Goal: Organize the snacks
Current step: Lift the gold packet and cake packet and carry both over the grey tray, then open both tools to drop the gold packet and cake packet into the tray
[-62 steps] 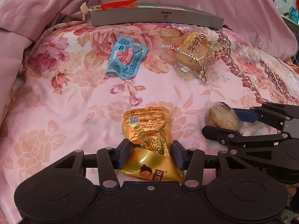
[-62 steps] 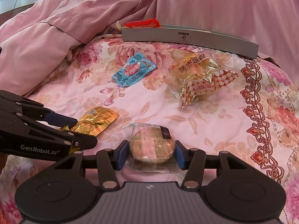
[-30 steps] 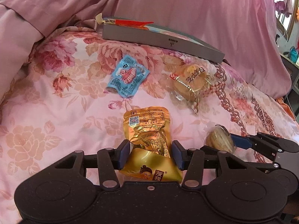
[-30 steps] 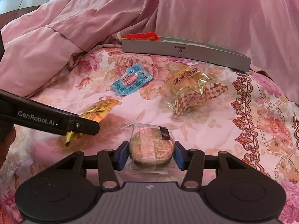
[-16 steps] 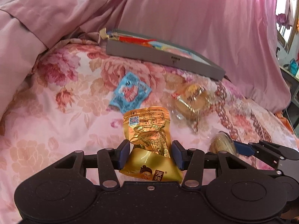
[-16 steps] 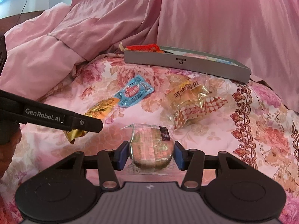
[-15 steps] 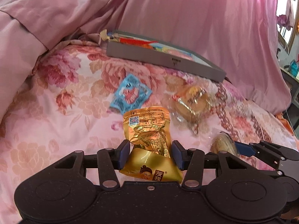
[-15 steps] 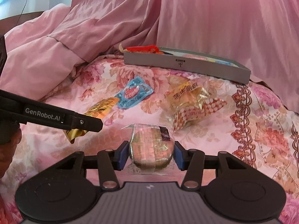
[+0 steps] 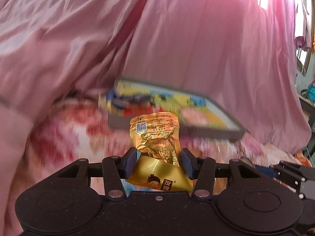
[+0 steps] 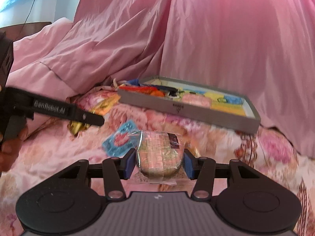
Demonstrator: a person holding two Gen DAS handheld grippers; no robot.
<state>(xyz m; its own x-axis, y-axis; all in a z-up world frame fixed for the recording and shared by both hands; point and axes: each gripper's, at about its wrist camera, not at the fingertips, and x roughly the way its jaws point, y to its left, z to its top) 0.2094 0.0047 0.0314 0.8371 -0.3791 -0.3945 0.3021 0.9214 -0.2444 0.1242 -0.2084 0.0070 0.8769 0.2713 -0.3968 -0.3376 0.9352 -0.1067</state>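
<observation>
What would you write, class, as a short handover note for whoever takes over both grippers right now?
Left gripper: shut on the gold packet, off the bed.
Right gripper: shut on the clear-wrapped cake, off the bed.
Grey tray ahead already holds several snacks.
Blue packet lies on the bedspread.
Left to do: drop both held snacks in the tray, then fetch the blue packet.

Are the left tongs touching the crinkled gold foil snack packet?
Touching. The left wrist view shows the left tongs with both blue pads pressed against the gold foil snack packet.
</observation>
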